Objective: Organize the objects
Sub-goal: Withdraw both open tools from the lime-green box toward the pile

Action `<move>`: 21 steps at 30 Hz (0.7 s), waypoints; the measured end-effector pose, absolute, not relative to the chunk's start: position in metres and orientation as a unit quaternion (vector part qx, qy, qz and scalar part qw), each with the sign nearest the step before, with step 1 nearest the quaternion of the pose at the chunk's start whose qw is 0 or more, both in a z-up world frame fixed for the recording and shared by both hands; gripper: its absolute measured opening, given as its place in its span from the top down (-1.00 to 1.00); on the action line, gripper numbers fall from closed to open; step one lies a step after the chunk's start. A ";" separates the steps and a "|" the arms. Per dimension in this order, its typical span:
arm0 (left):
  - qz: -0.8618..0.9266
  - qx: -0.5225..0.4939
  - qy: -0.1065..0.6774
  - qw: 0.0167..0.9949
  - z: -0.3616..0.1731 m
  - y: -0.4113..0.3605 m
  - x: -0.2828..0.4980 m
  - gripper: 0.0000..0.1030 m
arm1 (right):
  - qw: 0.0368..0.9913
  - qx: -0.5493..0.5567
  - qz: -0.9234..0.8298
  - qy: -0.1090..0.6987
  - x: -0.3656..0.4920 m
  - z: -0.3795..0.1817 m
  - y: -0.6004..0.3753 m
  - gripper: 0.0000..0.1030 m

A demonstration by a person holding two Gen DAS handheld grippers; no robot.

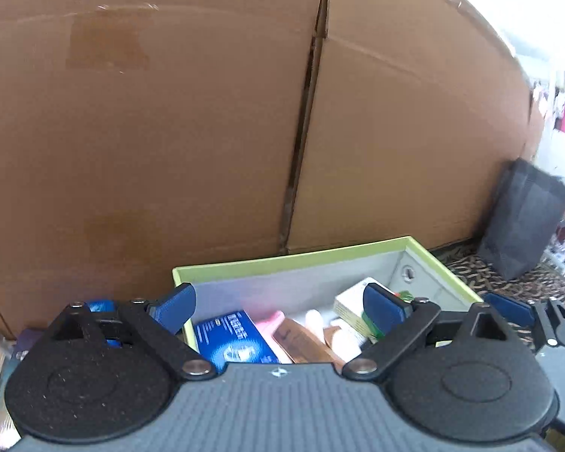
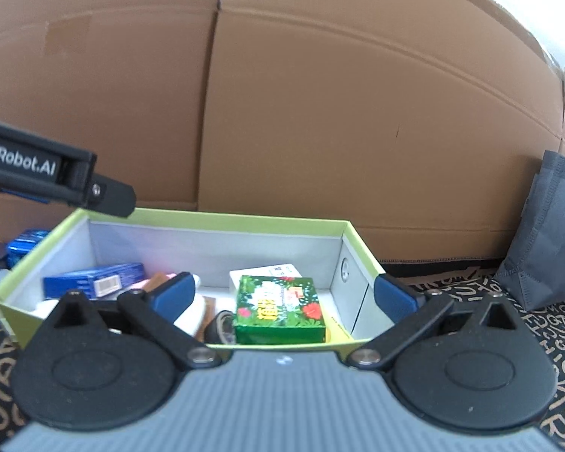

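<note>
A lime-green open box (image 2: 214, 222) with grey inner walls sits on a patterned cloth. Inside lie a green floral carton (image 2: 278, 309), a blue carton (image 2: 94, 280), a white carton (image 2: 267, 271), a dark round item (image 2: 220, 326), plus pink and brown items. My right gripper (image 2: 284, 295) is open over the box's near right part, nothing between its fingers. My left gripper (image 1: 280, 301) is open above the box's (image 1: 290, 258) left end, over the blue carton (image 1: 233, 339) and pink item (image 1: 269, 320), holding nothing. Its body (image 2: 56, 177) shows at the left of the right wrist view.
Tall cardboard boxes (image 1: 132, 132) form a wall right behind the lime box. A dark fabric bag (image 2: 546, 241) stands at the right on the patterned cloth (image 2: 546, 339). Blue packets (image 2: 26, 245) and other small items lie outside the box's left end.
</note>
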State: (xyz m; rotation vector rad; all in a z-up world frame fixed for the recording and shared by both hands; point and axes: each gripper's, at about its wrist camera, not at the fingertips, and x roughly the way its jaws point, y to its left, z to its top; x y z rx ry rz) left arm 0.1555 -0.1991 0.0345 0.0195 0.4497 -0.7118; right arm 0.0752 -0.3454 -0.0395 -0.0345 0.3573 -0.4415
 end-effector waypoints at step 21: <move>-0.230 -0.051 0.269 0.934 -0.025 -0.007 0.095 -1.00 | 0.971 0.061 -0.042 0.227 0.014 -0.067 -0.188 -1.00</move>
